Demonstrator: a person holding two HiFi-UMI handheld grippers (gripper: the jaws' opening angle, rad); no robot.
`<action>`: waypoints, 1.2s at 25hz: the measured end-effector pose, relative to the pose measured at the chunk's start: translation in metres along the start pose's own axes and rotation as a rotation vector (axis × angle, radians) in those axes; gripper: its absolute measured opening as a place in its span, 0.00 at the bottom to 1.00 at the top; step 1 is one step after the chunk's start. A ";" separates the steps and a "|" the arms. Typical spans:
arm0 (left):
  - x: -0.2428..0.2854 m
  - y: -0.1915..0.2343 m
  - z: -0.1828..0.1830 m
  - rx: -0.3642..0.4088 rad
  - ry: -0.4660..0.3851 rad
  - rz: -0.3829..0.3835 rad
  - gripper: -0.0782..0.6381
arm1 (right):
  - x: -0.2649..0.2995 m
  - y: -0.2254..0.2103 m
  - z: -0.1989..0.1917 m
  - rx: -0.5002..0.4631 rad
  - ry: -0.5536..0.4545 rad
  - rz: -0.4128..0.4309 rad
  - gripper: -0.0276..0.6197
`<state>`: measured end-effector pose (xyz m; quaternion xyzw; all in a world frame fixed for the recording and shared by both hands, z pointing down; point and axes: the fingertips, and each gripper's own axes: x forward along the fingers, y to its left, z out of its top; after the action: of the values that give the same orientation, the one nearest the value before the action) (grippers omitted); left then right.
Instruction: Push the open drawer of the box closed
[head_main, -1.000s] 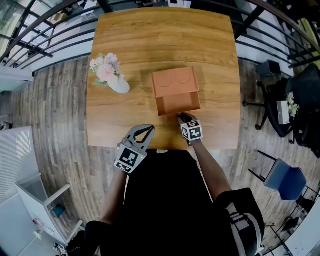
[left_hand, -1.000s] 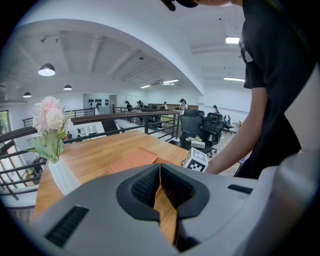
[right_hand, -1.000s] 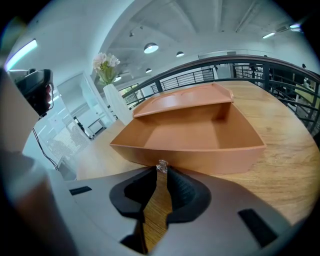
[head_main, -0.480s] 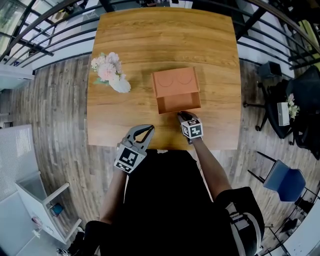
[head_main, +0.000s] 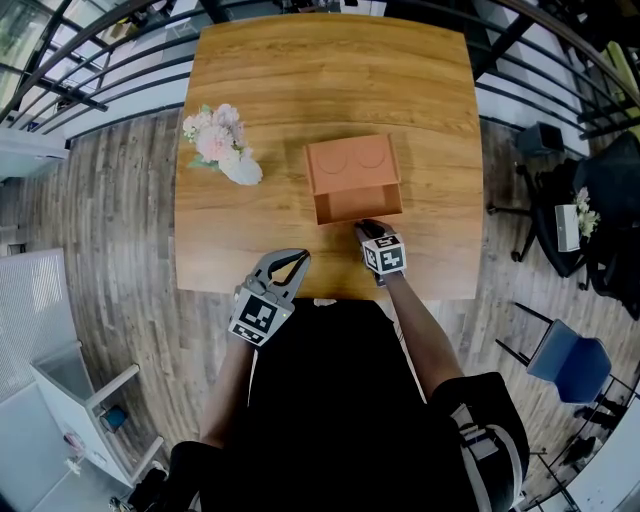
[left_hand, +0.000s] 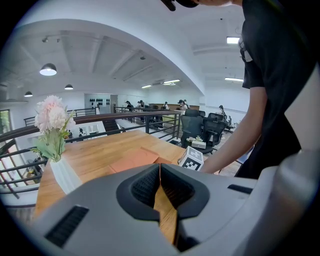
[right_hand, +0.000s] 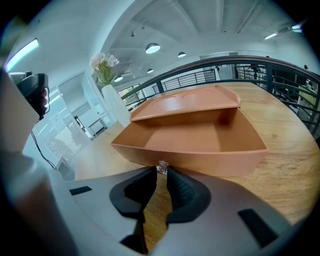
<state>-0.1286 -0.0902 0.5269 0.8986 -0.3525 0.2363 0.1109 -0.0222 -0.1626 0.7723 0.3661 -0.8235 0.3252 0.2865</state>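
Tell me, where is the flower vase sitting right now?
In the head view, the flower vase stands on the table's left side, left of the orange box and apart from it.

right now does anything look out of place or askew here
Only the drawer stands out: it hangs open from the box, its knob between the tips of the right tool. The vase stands upright; nothing spilled.

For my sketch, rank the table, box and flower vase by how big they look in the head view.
Largest: table
Next: box
Smallest: flower vase, clearly covering less of the picture than the box
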 end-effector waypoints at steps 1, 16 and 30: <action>-0.001 0.001 0.000 0.000 0.001 0.001 0.14 | 0.001 0.000 0.001 0.001 -0.002 -0.003 0.16; -0.002 0.005 -0.003 -0.009 0.004 0.011 0.14 | 0.009 -0.008 0.015 0.012 -0.017 -0.010 0.17; -0.001 0.014 -0.005 -0.032 0.005 0.012 0.14 | 0.020 -0.014 0.030 -0.026 -0.019 -0.017 0.17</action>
<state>-0.1410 -0.0979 0.5315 0.8941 -0.3613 0.2334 0.1245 -0.0294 -0.2006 0.7727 0.3723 -0.8271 0.3088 0.2862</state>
